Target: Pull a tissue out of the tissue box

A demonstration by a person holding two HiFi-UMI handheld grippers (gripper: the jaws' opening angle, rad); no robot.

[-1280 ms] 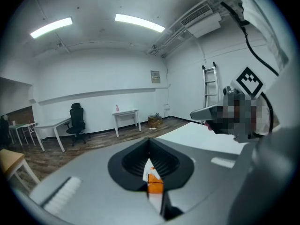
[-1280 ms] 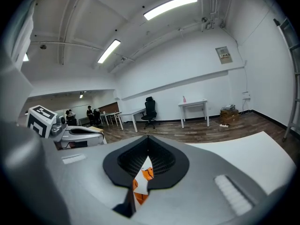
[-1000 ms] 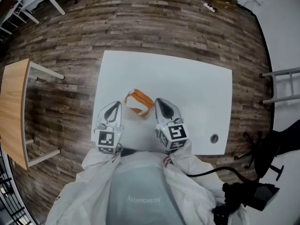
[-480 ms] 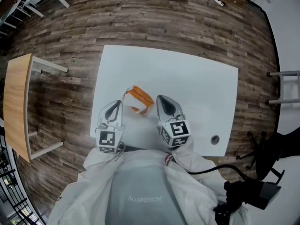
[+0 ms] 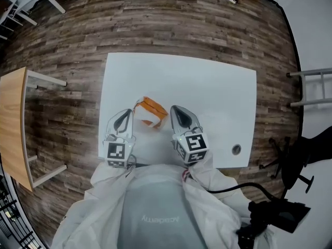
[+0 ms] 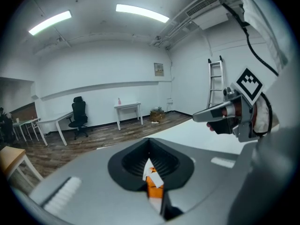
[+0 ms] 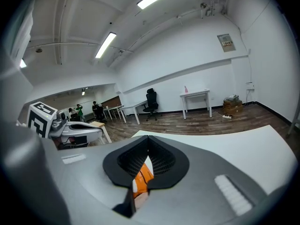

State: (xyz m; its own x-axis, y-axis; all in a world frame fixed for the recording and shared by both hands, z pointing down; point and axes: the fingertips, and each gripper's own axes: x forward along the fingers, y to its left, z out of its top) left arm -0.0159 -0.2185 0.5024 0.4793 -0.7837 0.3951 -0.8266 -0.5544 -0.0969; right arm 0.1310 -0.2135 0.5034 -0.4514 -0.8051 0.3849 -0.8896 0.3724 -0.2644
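Closed left claw and right claw flank tissue box, angled downward.

left gripper — jaws together | right gripper — jaws together

The tissue box was small, and it was orange and white. It sat on the white table, on the left part of the side near the person. It was not lined up with the table's edges. It was turned a bit, so its long side ran slantwise. From above, the orange part was on top and a white part showed on the nearer side. In the left gripper view the box looked bright orange, and a white tissue stuck up out of its top. The tissue was small and a little bent. In the right gripper view the box showed orange with some white.
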